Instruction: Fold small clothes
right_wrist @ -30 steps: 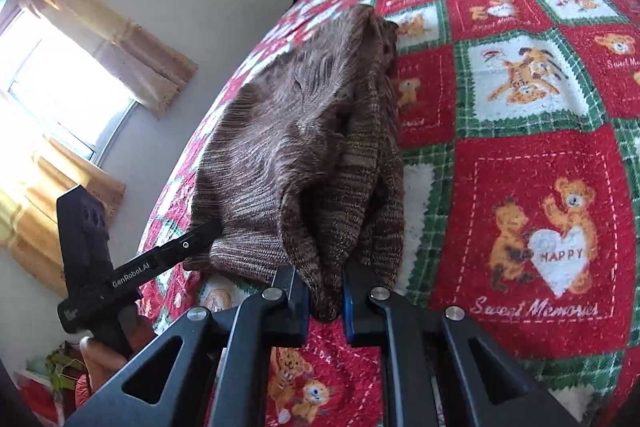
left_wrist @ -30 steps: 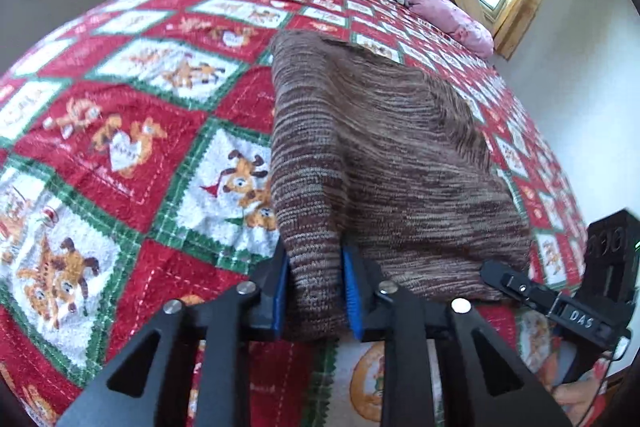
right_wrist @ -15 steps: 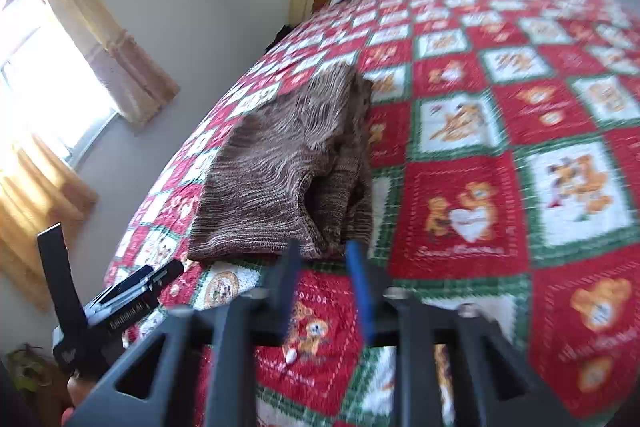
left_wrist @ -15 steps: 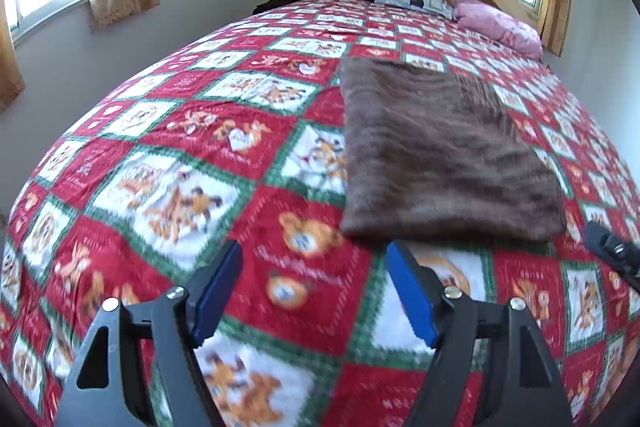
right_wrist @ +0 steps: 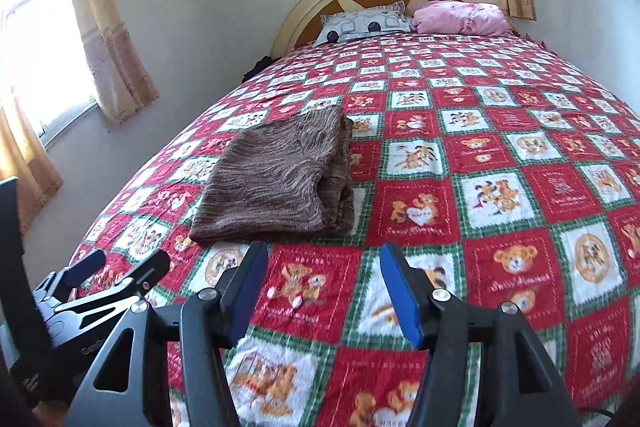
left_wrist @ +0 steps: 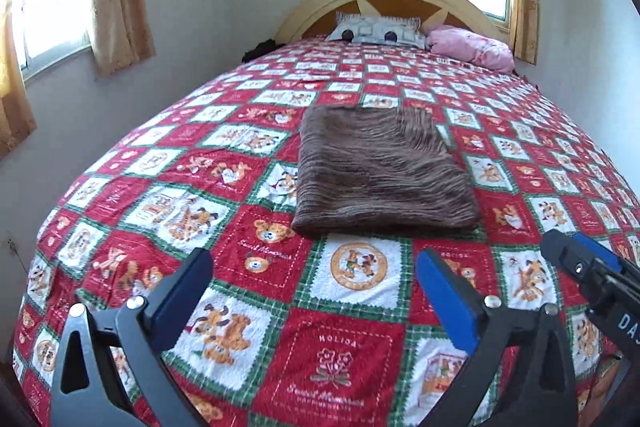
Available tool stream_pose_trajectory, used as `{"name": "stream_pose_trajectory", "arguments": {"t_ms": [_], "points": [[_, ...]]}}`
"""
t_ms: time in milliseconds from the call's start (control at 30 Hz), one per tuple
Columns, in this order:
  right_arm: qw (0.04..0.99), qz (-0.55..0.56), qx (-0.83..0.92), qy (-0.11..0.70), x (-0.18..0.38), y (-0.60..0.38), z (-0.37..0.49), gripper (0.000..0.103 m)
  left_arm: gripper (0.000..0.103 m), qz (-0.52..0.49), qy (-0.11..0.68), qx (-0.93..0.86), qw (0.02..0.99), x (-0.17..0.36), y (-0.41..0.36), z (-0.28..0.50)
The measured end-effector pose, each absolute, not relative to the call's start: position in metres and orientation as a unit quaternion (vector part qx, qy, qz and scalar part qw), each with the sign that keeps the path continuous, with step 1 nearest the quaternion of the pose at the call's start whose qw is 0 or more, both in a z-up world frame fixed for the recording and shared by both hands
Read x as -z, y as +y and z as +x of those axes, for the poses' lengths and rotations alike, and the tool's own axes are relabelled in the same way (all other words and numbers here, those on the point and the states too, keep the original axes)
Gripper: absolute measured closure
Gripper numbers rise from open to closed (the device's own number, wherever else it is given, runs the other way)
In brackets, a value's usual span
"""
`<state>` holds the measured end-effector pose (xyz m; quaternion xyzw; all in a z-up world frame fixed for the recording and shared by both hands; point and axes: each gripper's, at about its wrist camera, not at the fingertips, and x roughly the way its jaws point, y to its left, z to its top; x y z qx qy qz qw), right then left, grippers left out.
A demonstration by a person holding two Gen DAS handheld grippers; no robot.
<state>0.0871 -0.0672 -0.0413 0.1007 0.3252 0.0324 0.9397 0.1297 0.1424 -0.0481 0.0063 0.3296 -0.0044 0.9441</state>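
My left tongs (left_wrist: 312, 287) and right tongs (right_wrist: 324, 283) are both spreading apart with nothing between them. The folded brown knit sweater (left_wrist: 380, 171) lies flat on the bed's teddy-bear quilt (left_wrist: 208, 195), just beyond both.

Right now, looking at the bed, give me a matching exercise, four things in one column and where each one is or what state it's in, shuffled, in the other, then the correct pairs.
Things:
1. brown knit garment
2. pink pillow
3. patterned grey pillow
4. left gripper

Places or states:
A. at the headboard, right side in both views
B. empty, nothing between its fingers
C. folded flat on the quilt
D. at the headboard, left of the other pillow

Pairs: 1-C, 2-A, 3-D, 4-B
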Motion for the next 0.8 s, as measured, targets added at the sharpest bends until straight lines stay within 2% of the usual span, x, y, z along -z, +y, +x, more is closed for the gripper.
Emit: {"name": "stream_pose_trajectory", "arguments": {"t_ms": [333, 500, 800], "points": [[0.949, 0.069, 0.007, 0.308, 0.025, -0.059, 0.049, 0.043, 0.0, -0.006, 0.313, 0.015, 0.95, 0.041, 0.14, 0.097], [0.953, 0.051, 0.012, 0.299, 0.017, -0.051, 0.034, 0.042, 0.0, 0.022, 0.299, 0.016, 0.954, 0.03, 0.136, 0.084], [0.978, 0.012, 0.039, 0.206, -0.026, -0.035, -0.007, 0.04, 0.0, 0.015, 0.243, -0.008, 0.97, -0.004, 0.144, 0.057]]}}
